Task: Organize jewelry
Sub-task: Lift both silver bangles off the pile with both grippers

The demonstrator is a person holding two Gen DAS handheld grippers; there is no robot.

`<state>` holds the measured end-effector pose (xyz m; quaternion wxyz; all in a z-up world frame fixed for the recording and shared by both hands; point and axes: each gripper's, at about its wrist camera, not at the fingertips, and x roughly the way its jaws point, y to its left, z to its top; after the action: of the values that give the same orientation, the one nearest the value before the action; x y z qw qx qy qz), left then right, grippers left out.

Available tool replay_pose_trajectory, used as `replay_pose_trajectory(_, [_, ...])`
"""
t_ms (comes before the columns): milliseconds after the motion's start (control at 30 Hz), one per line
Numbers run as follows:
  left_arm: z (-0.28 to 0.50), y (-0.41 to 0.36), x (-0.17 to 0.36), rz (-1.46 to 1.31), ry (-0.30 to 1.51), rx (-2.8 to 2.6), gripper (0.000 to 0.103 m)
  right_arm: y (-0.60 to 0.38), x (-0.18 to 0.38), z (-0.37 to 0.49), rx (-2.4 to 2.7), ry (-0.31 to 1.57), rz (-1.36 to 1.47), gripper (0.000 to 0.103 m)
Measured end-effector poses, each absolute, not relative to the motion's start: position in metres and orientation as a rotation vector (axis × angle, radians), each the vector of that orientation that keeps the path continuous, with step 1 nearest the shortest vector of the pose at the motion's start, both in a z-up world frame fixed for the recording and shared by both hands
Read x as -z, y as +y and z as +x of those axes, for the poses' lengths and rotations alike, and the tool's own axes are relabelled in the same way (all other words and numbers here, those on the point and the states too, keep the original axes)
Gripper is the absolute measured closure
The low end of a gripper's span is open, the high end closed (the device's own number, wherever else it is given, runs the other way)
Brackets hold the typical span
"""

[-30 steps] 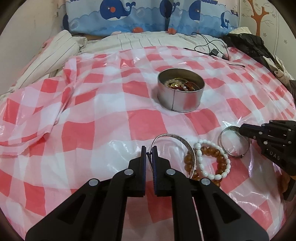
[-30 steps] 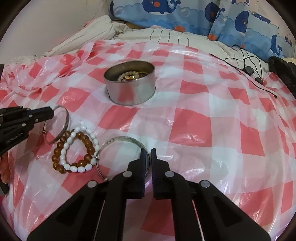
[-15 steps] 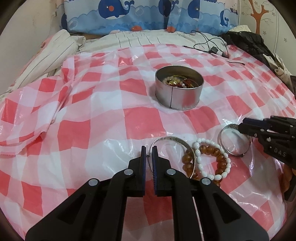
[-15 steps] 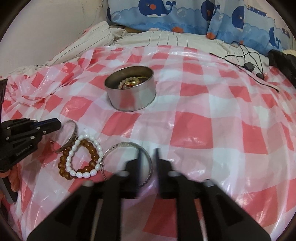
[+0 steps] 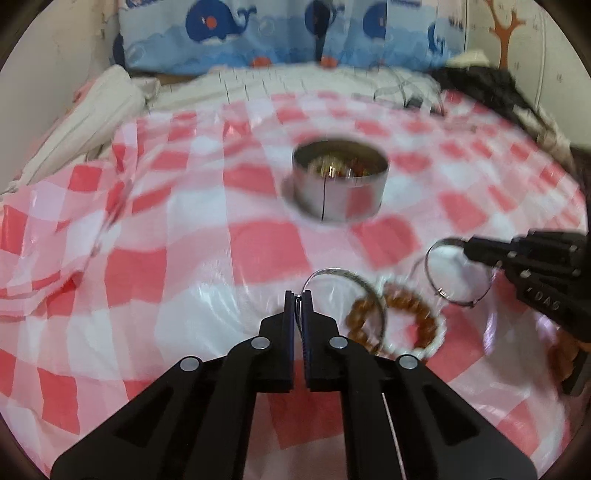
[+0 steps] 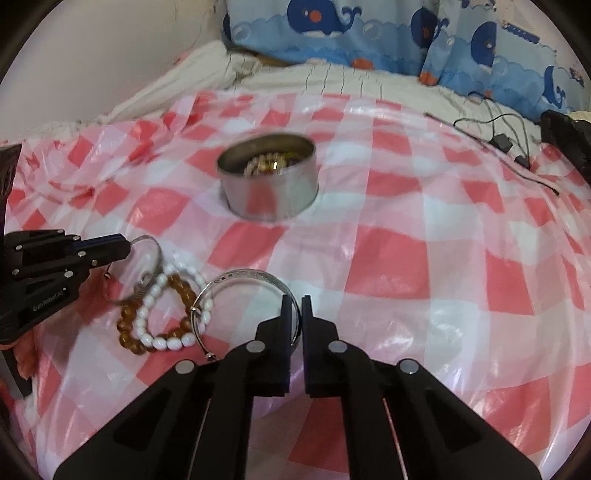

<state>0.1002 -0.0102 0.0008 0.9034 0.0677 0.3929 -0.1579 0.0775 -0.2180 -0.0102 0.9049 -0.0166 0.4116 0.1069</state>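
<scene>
Two silver bangles, an amber bead bracelet (image 6: 184, 291) and a white bead bracelet (image 6: 147, 321) lie close together on the red-and-white checked plastic cloth (image 6: 388, 254). My left gripper (image 5: 299, 299) is shut on the rim of one bangle (image 5: 343, 275). In the right wrist view, this gripper (image 6: 123, 247) comes in from the left. My right gripper (image 6: 293, 306) is shut on the other bangle (image 6: 251, 274), whose rim runs between its pads. The left wrist view shows that gripper (image 5: 471, 247) at the right, on its bangle (image 5: 427, 264). A round metal tin (image 6: 269, 199) holding jewelry stands farther back.
Whale-print pillows (image 6: 332, 33) and striped bedding (image 5: 295, 81) lie beyond the cloth. At the far right are a black cable (image 6: 498, 140) and a dark garment (image 5: 491, 88). The cloth bunches up at the left (image 5: 55, 258). Something orange (image 6: 22, 354) sits under the left gripper.
Half a second ago the right jaws stood slightly apart and blurred; now they are shut on the bangle again. The left gripper keeps its hold. Both views are a little blurred.
</scene>
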Motion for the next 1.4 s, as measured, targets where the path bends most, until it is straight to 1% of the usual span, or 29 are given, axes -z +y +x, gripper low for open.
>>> replay_pose_trajectory(167, [0.102, -0.003, -0.007, 0.091, 0.791, 0.317, 0.1, -0.231, -0.004, 0.076, -0.203, 0.791, 0.026, 0.098])
replay_pose_trajectory(433, [0.107, -0.008, 0.006, 0.143, 0.85, 0.292, 0.1, -0.226, 0.0, 0.077, -0.217, 0.813, 0.013, 0.097])
replay_pose_trajectory(633, [0.106, -0.01, 0.008, 0.175, 0.852, 0.277, 0.099, -0.226, 0.005, 0.079, -0.212, 0.834, 0.011, 0.097])
replay_pose_trajectory(700, [0.106, -0.011, 0.011, 0.182, 0.863, 0.279, 0.097, -0.226, 0.007, 0.079, -0.21, 0.843, 0.01, 0.097])
replay_pose_trajectory(733, [0.107, -0.012, 0.012, 0.186, 0.866, 0.275, 0.091, -0.226, 0.008, 0.08, -0.21, 0.849, 0.011, 0.097])
replay_pose_trajectory(767, [0.107, -0.012, 0.012, 0.19, 0.867, 0.27, 0.08, -0.226, 0.009, 0.081, -0.21, 0.853, 0.012, 0.095])
replay_pose_trajectory(800, [0.107, -0.012, 0.012, 0.192, 0.865, 0.267, 0.073, -0.226, 0.01, 0.081, -0.208, 0.856, 0.012, 0.095])
replay_pose_trajectory(833, [0.107, -0.012, 0.012, 0.195, 0.861, 0.264, 0.062, -0.227, 0.01, 0.081, -0.207, 0.858, 0.013, 0.095])
replay_pose_trajectory(867, [0.106, -0.013, 0.012, 0.199, 0.856, 0.263, 0.06, -0.227, 0.01, 0.081, -0.207, 0.858, 0.014, 0.095])
replay_pose_trajectory(1033, [0.104, -0.016, 0.012, 0.221, 0.854, 0.263, 0.059, -0.227, 0.012, 0.083, -0.198, 0.87, 0.013, 0.094])
replay_pose_trajectory(1100, [0.104, -0.016, 0.01, 0.219, 0.846, 0.262, 0.059, -0.228, 0.013, 0.083, -0.194, 0.874, 0.016, 0.083])
replay_pose_trajectory(1133, [0.104, -0.015, 0.009, 0.216, 0.843, 0.262, 0.059, -0.228, 0.013, 0.083, -0.193, 0.874, 0.015, 0.072])
replay_pose_trajectory(1167, [0.104, -0.015, 0.009, 0.213, 0.842, 0.263, 0.058, -0.227, 0.013, 0.082, -0.192, 0.872, 0.01, 0.07])
replay_pose_trajectory(1333, [0.102, -0.023, 0.011, 0.246, 0.841, 0.283, 0.058, -0.223, 0.024, 0.087, -0.19, 0.919, -0.02, 0.069])
replay_pose_trajectory(1400, [0.101, -0.028, 0.013, 0.275, 0.838, 0.286, 0.058, -0.221, 0.025, 0.087, -0.192, 0.917, -0.028, 0.073])
